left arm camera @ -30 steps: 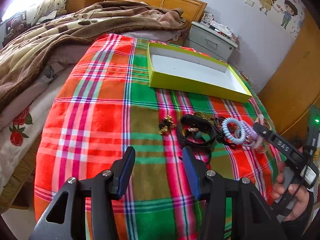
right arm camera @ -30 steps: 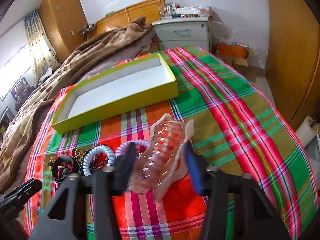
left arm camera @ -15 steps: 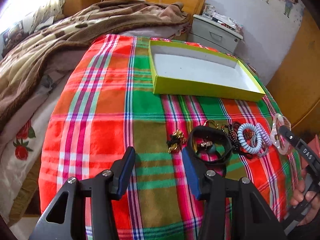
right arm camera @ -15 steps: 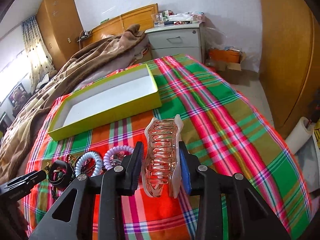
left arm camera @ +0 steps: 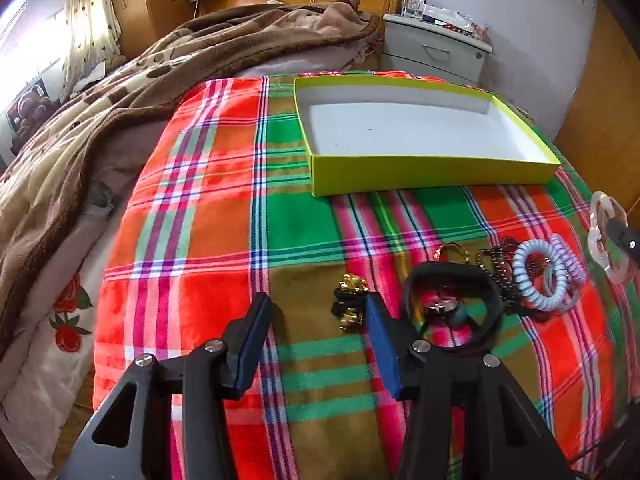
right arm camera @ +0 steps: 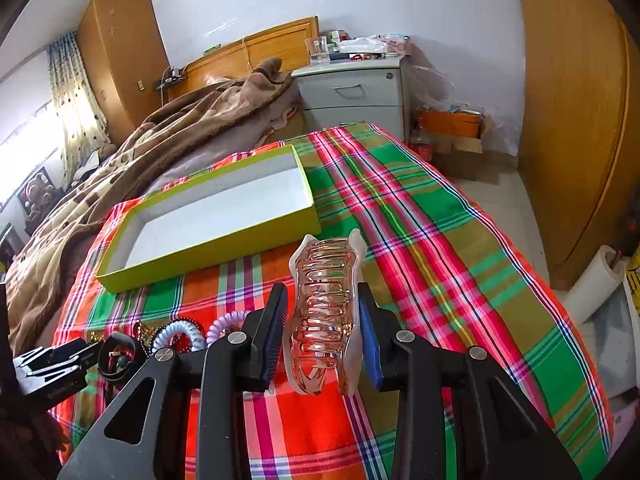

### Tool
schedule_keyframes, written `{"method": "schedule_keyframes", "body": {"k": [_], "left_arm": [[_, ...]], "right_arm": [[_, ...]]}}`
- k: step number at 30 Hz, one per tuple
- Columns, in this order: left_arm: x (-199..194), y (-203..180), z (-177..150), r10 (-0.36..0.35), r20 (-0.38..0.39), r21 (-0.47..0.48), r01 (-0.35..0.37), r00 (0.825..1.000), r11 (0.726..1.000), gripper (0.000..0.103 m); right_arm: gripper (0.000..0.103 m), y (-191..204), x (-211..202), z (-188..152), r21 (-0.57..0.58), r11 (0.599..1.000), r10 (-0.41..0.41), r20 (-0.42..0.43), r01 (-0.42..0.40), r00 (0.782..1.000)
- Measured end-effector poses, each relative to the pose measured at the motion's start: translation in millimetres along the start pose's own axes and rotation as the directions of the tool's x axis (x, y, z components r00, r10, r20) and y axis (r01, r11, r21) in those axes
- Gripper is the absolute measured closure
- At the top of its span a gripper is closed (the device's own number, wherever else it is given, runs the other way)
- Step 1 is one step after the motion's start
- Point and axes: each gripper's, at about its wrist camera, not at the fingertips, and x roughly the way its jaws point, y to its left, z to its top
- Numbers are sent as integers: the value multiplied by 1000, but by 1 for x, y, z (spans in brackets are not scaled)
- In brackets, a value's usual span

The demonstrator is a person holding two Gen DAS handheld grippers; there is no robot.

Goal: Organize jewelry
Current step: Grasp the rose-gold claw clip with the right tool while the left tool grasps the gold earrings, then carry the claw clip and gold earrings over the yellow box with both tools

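On the plaid cloth (left arm camera: pixel 224 240) of red, green and orange that covers the bed, the jewelry lies in a small heap near my two tools. My right gripper (right arm camera: pixel 322 332) holds a translucent pink plastic claw hair clip (right arm camera: pixel 324 312); its jaws have just been closing, and the clip now stands upright between the blue pads, raised off the cloth. The right-hand pad presses the clip's pale wing, while a thin gap seems to show at the left-hand pad, so I cannot tell how firm the hold is. In the left wrist view the same clip shows at the far right edge.

My left gripper (left arm camera: pixel 320 332) stands wide open with nothing between its fingers, low over the cloth. Just beyond its right fingertip lies a small gold-and-black trinket (left arm camera: pixel 349 304), whose exact kind I cannot make out. Beside that sits a black watch with a looped strap (left arm camera: pixel 452 304), then dark beaded bracelets (left arm camera: pixel 502 268), a pale blue spiral hair tie (left arm camera: pixel 534 276) and a lilac spiral hair tie (left arm camera: pixel 566 260), all touching or overlapping one another.

Farther up the cloth, well apart from the heap, rests the shallow lime-green cardboard box with a white inside (left arm camera: pixel 432 168). Behind it are a rumpled brown blanket (left arm camera: pixel 140 88) and a grey bedside cabinet (left arm camera: pixel 436 52).
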Motion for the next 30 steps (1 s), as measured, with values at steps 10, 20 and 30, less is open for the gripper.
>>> {"method": "schedule_keyframes", "body": {"k": [10, 20, 30], "left_arm": [[0, 8, 2, -20, 6, -42, 20, 1000, 999, 66], [-1, 13, 4, -64, 10, -53, 65, 998, 997, 85], [-21, 18, 21, -103, 59, -88, 108, 993, 990, 86]], "right_arm": [[68, 5, 1, 6, -18, 1000, 7, 10, -7, 1000], [68, 10, 1, 9, -35, 999, 16, 11, -16, 1000], [68, 16, -7, 24, -66, 997, 42, 37, -39, 998]]}}
